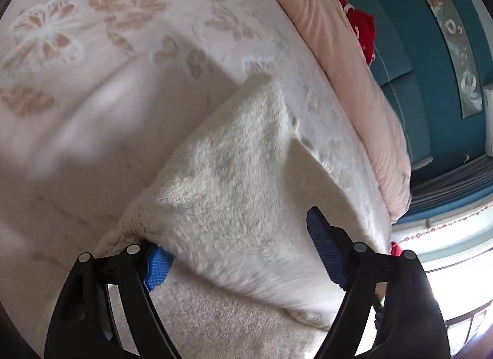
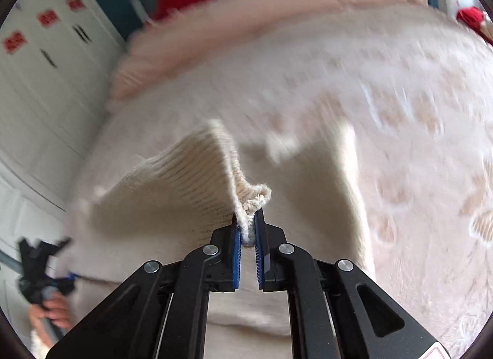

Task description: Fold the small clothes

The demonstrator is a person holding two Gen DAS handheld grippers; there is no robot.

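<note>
Knitwear fills both views: a cream sweater (image 2: 172, 186) lies spread on the bed (image 1: 92, 59), over its pale bedspread with tan leaf and butterfly motifs. The right hand-held gripper (image 2: 248, 226) is pinched nearly closed on the sweater's ribbed hem, lifting that edge above the bed. The left hand-held gripper (image 1: 237, 254) stands wide, a fuzzy fold of the sweater (image 1: 234, 180) between its blue pads, neither pressing it. A pink blanket (image 1: 345, 81) lies bunched along the bed's far edge.
</note>
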